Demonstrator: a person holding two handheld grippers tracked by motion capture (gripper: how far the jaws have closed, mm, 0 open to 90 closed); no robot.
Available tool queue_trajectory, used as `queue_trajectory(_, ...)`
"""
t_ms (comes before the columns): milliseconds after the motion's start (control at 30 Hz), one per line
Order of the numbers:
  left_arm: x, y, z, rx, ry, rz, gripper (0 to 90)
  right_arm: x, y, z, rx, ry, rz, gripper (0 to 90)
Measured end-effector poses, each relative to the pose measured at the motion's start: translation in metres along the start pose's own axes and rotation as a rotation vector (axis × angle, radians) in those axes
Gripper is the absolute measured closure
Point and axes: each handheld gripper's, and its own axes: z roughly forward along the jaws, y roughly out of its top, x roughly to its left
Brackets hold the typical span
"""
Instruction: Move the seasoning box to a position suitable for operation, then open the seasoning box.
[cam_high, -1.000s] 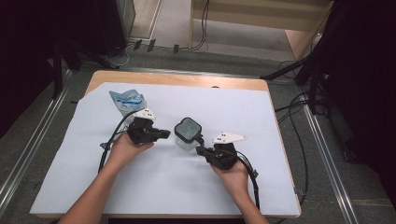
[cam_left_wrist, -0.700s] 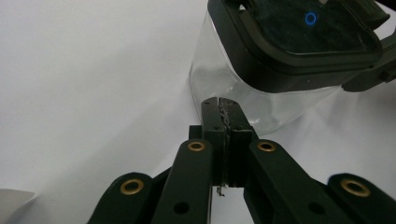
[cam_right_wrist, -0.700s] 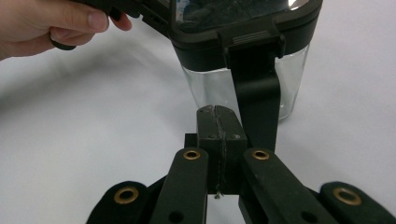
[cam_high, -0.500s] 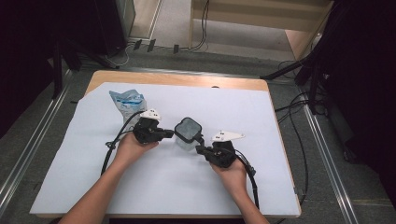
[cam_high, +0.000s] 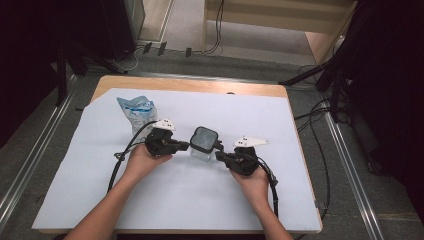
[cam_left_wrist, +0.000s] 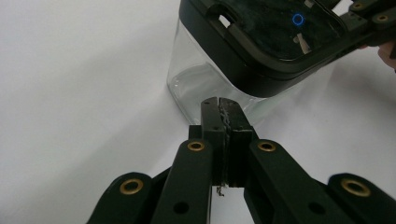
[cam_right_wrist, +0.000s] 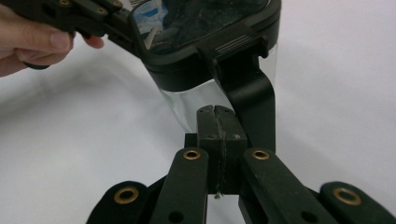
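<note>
Container (cam_high: 204, 144): one, clear square walls, black lid (cam_high: 204, 139) with dark window, stood upright near middle of white sheet (cam_high: 165, 200), between two grippers. Seen again in left gripper view (cam_left_wrist: 205, 77) and right gripper view (cam_right_wrist: 187, 105), close ahead of the jaws in each.

Lid: one, seated on container; latch tab (cam_right_wrist: 243, 70) hung down one side in right gripper view, just beyond the jaw tips.

Grippers: two. Left gripper (cam_high: 184, 146), held in left hand (cam_high: 142, 161), pointed at container's left side, tip at or just beside the lid edge; contact not discernible. Jaws pressed together, nothing pinched, shown plainly in left gripper view (cam_left_wrist: 220, 106). Right gripper (cam_high: 219, 155), held in right hand (cam_high: 252, 181), pointed at container's right side, tip just beside it. Jaws likewise pressed together with nothing between, shown in right gripper view (cam_right_wrist: 215, 114).

Plates: two, pale, three-cornered, one atop each gripper.

Cables: two, black, one trailed from each gripper toward near edge of table (cam_high: 190, 84).

Bag (cam_high: 137, 111): one, blue and white, crumpled, lay on sheet behind left gripper, well apart from container.

Sheet: one, white, covered most of wooden table.

Table: one, wood edge visible along far side.

Hands: two, forearms entered from bottom of high view.
</note>
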Motion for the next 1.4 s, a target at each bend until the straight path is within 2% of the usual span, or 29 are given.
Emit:
queue_trajectory(400, -0.013, 0.001, 0.004, -0.009, -0.023, 0.010, 90.0, -0.013, 0.003, -0.005, -0.015, -0.038, 0.029, 90.0)
queue_trajectory(567, -0.017, 0.001, 0.006, -0.010, -0.030, 0.014, 89.9, -0.017, 0.005, -0.005, -0.011, -0.054, 0.025, 90.0)
queue_trajectory(767, -0.016, 0.000, -0.001, -0.005, -0.040, 0.013, 76.1, -0.019, 0.007, -0.009, -0.005, -0.038, 0.018, 90.0)
queue_trajectory(800, -0.016, 0.000, -0.005, -0.002, -0.042, 0.016, 73.5, -0.020, 0.008, -0.014, 0.000, -0.012, 0.014, 82.1)
queue_trajectory(833, -0.016, 0.000, -0.005, -0.002, -0.042, 0.016, 71.5, -0.020, 0.008, -0.014, 0.000, -0.012, 0.014, 82.1)
queue_trajectory(867, -0.017, 0.000, -0.007, 0.011, -0.057, 0.023, 68.5, -0.021, 0.008, -0.019, 0.001, -0.006, 0.008, 76.5)
queue_trajectory(967, -0.018, 0.000, -0.008, 0.014, -0.054, 0.025, 59.2, -0.023, 0.007, -0.027, -0.002, -0.020, -0.005, 68.8)
queue_trajectory(1000, -0.018, 0.000, -0.008, 0.014, -0.054, 0.025, 56.8, -0.023, 0.007, -0.027, -0.002, -0.020, -0.005, 68.8)
queue_trajectory(1033, -0.018, 0.001, -0.009, 0.005, -0.052, 0.027, 53.4, -0.026, 0.006, -0.032, -0.006, -0.038, -0.008, 65.2)
queue_trajectory(1067, -0.018, 0.001, -0.009, 0.000, -0.057, 0.028, 53.4, -0.026, 0.006, -0.032, -0.006, -0.038, -0.008, 65.2)
queue_trajectory(1100, -0.017, 0.001, -0.010, -0.003, -0.052, 0.034, 47.4, -0.030, 0.005, -0.035, -0.007, -0.051, 0.000, 64.7)
queue_trajectory(1167, -0.016, 0.001, -0.011, -0.006, -0.047, 0.036, 45.0, -0.032, 0.005, -0.037, -0.011, -0.054, 0.005, 64.7)
queue_trajectory(1233, -0.015, 0.000, -0.011, -0.011, -0.041, 0.037, 38.1, -0.038, 0.005, -0.040, -0.028, -0.055, 0.039, 68.0)
queue_trajectory(1400, -0.013, 0.001, -0.010, -0.004, -0.048, 0.043, 36.8, -0.045, 0.005, -0.039, -0.042, -0.056, 0.065, 70.0)
